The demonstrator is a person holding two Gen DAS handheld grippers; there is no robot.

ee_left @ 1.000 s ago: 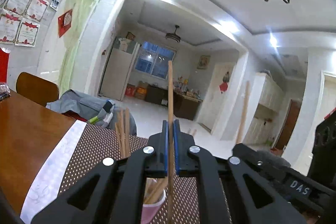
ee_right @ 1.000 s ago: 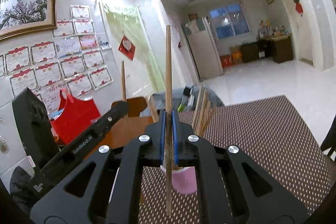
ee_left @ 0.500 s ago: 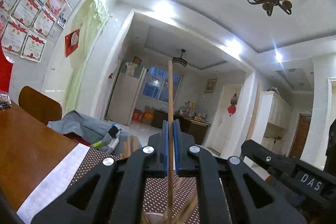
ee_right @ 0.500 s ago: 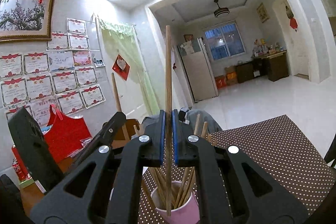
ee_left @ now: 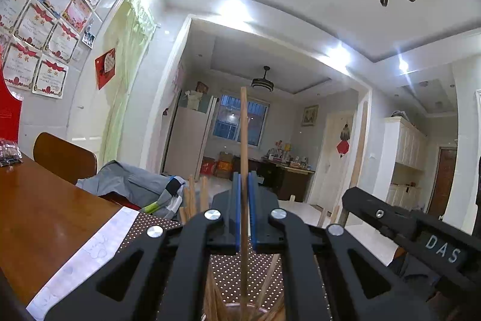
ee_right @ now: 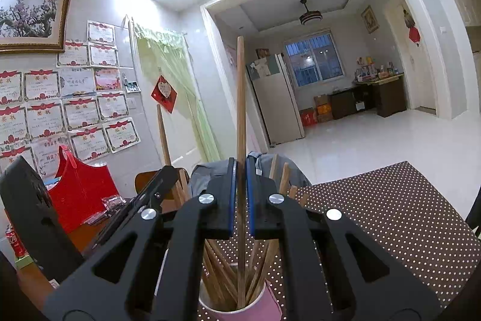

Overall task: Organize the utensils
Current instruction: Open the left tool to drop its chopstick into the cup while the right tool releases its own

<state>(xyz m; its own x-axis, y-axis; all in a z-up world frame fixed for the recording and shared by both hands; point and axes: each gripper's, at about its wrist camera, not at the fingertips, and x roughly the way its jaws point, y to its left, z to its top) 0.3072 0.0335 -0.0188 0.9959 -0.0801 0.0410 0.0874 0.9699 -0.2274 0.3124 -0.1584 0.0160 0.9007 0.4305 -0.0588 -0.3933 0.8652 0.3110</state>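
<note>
Over the pink cup point(ee_right: 240, 310), at the near edge of the dotted mat point(ee_right: 390, 218), two chopsticks are held upright, one in each gripper. The right gripper point(ee_right: 239, 194) is closed tight on its chopstick point(ee_right: 240, 98), whose lower tip is seen inside the cup among the other chopsticks point(ee_right: 264, 260) (these lean outward against the rim). The left gripper point(ee_left: 244, 209) is likewise clamped on a chopstick point(ee_left: 244, 134), its lower end reaching down to the cup's rim point(ee_left: 240, 306), barely visible at the bottom edge of the left wrist view. Each gripper is seen in the other's camera: the left one at the near left, the right one at the near right. The mat is laid on a brown table point(ee_left: 39, 218), with a red bag point(ee_right: 81, 191) farther left.
</note>
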